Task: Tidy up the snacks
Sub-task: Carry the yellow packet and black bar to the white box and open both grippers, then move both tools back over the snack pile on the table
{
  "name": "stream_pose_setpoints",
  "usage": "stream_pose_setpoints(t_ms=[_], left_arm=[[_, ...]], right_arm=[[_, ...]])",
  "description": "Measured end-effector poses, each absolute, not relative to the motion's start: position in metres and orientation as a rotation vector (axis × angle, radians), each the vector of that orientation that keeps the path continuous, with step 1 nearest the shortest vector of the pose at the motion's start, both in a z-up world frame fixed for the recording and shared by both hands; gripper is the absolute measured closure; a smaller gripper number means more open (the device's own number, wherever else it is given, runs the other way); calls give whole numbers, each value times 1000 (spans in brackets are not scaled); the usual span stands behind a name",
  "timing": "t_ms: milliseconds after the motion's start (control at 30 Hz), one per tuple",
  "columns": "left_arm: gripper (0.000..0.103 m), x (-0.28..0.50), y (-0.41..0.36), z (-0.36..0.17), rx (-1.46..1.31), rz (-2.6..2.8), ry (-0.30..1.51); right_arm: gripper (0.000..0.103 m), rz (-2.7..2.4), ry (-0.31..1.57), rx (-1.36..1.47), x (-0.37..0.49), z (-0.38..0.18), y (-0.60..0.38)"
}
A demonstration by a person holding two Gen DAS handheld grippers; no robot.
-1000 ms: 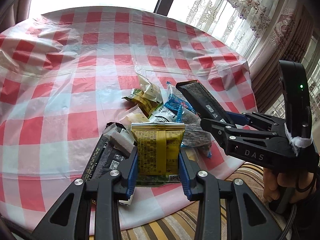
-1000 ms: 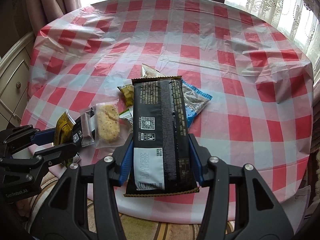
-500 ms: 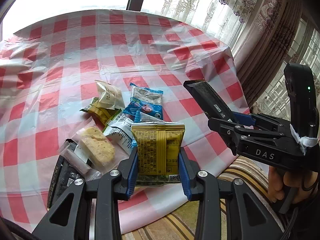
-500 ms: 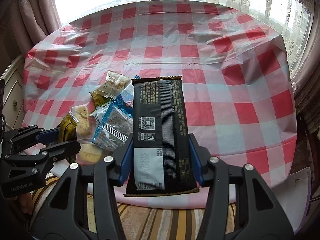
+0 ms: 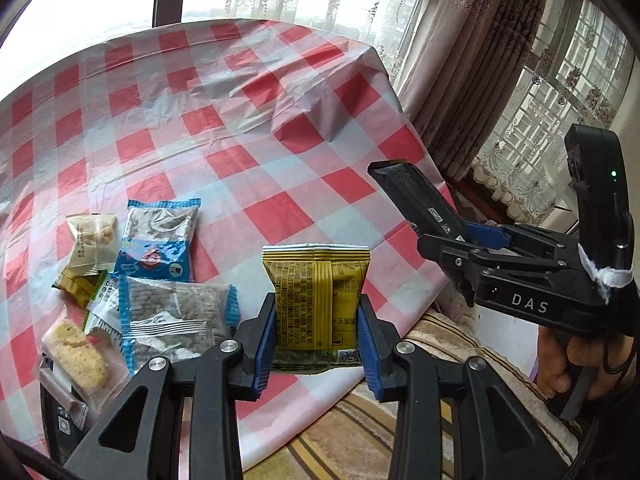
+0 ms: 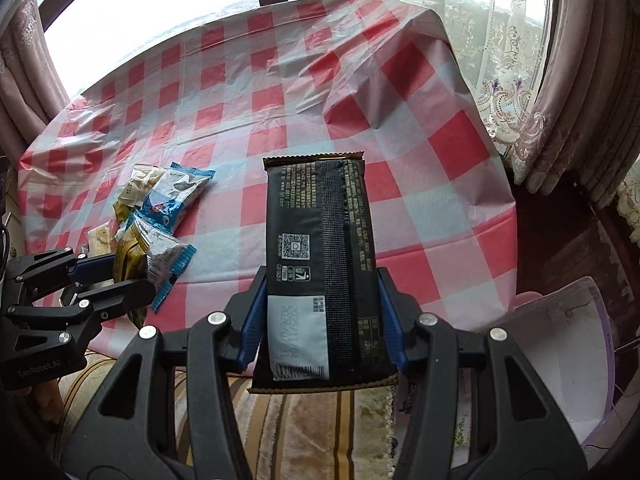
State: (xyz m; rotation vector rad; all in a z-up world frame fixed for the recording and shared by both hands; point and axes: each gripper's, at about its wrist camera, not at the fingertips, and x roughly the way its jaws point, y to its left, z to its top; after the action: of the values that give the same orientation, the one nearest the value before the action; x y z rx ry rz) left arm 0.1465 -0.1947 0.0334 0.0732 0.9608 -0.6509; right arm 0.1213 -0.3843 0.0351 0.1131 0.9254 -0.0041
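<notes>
My left gripper [image 5: 318, 338] is shut on a yellow snack packet [image 5: 318, 300], held above the near edge of the checked tablecloth [image 5: 248, 128]. My right gripper [image 6: 320, 320] is shut on a long black snack bar [image 6: 320, 264], also over the table's near edge. In the left wrist view the right gripper [image 5: 460, 240] shows at the right with the black bar [image 5: 416, 196] sticking up. In the right wrist view the left gripper [image 6: 92, 276] shows at the left with the yellow packet [image 6: 128, 260]. A pile of snacks lies to the left: blue-edged packets [image 5: 158, 236], a biscuit pack [image 5: 76, 350].
Striped cushion or sofa fabric [image 5: 360, 432] lies below the table's edge. Curtains [image 5: 472, 60] and a window hang at the right and back. A person's hand [image 5: 568, 356] grips the right tool. A white sheet [image 6: 560, 340] lies at the lower right.
Both grippers have swung to the right along the table's near edge with their packets held. The snack pile has slid to the left of both views.
</notes>
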Motion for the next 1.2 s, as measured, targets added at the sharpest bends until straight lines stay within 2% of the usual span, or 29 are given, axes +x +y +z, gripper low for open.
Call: stream_pose_setpoints(t_ms=[367, 633, 967, 1067, 1133, 1200], left_arm=[[65, 131, -306, 31, 242, -842, 981], [65, 107, -388, 13, 413, -978, 1040], [64, 97, -442, -10, 489, -1016, 1140], [56, 98, -443, -13, 485, -1009, 1163], [39, 102, -438, -10, 461, -1003, 1161], [33, 104, -431, -5, 431, -989, 1141]], right_arm=[[49, -207, 926, 226, 70, 26, -497], [49, -313, 987, 297, 35, -8, -552], [48, -393, 1026, 381, 9, -29, -593], [47, -402, 1025, 390, 7, -28, -598], [43, -408, 1022, 390, 9, -25, -597], [40, -406, 1010, 386, 8, -22, -596]])
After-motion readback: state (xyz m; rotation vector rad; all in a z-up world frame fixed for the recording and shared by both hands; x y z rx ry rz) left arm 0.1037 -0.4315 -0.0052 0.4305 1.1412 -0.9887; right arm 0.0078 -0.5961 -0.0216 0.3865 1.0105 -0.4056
